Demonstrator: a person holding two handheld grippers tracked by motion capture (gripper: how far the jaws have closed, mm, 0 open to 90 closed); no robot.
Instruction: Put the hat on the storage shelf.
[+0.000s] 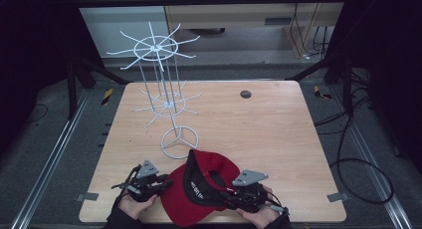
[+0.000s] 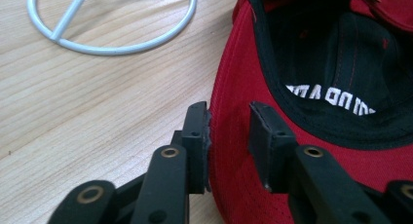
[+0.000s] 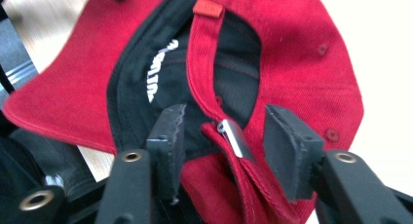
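- A red cap lies upside down at the near edge of the wooden table, its black lining with white lettering facing up.
- The left gripper, held in the person's left hand, sits at the cap's left side; in the left gripper view its jaws stand partly open, straddling the edge of the red brim without pinching it.
- The right gripper, held in the right hand, is at the cap's right; in the right gripper view its jaws are spread apart on either side of the rear strap and metal buckle, not closed on them.
- A white wire rack stands upright just beyond the cap, its ring base on the table.
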